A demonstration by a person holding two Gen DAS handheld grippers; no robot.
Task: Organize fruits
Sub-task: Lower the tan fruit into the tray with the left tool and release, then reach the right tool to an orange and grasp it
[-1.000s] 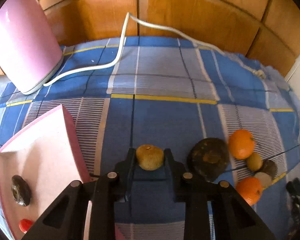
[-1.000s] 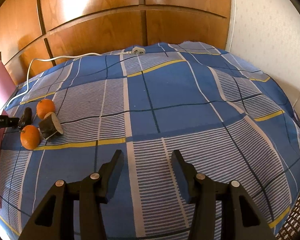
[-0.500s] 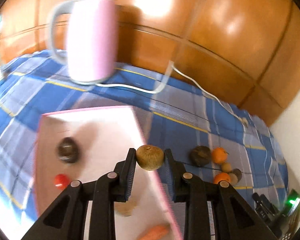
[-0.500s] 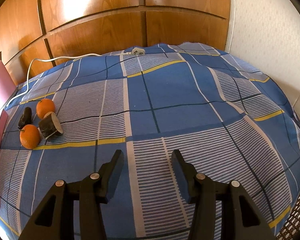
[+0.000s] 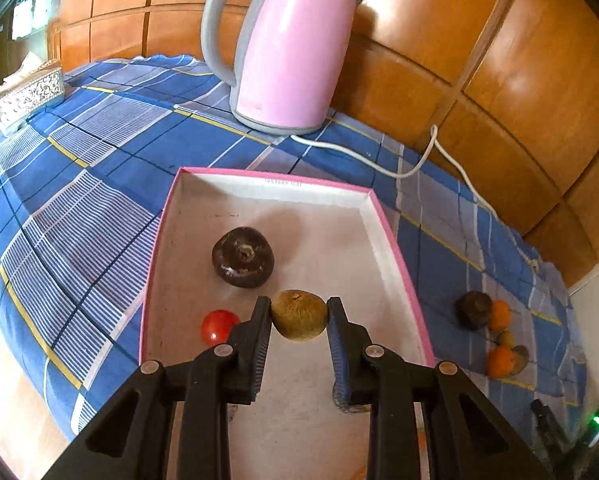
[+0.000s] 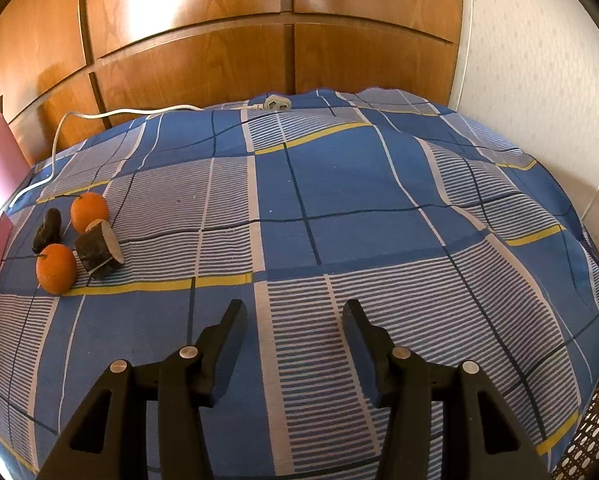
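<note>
The left claw (image 5: pixel 299 316) is clamped on a brownish-green kiwi (image 5: pixel 298 314), which sits between the two finger pads at their very tips, touched on both sides. Seen from the left wrist, the claw holds the kiwi over a shallow pink-rimmed box (image 5: pixel 391 236) with a white inside. In the box, a dark round fruit (image 5: pixel 242 257) lies just beyond the kiwi and to the left, and a small red tomato (image 5: pixel 218 326) lies beside the claw's left finger. The box rests on a surface covered with a blue checked cloth (image 5: pixel 99 152). Behind the box stands a pink kettle (image 5: pixel 291 48), its white cord (image 5: pixel 379 162) trailing right along a wooden wall.

Well to the right of the box, a small cluster of fruit lies on the cloth: two oranges (image 5: pixel 499 316), a dark fruit and smaller pieces, too small to name.

The right claw (image 6: pixel 295 316) has its fingers apart with nothing between them, hanging over bare cloth. In its view the cluster lies far left: two oranges (image 6: pixel 56 268), a dark cut piece with a pale face (image 6: pixel 98 255) touching the nearer orange, and a dark lump (image 6: pixel 47 229) behind.
</note>
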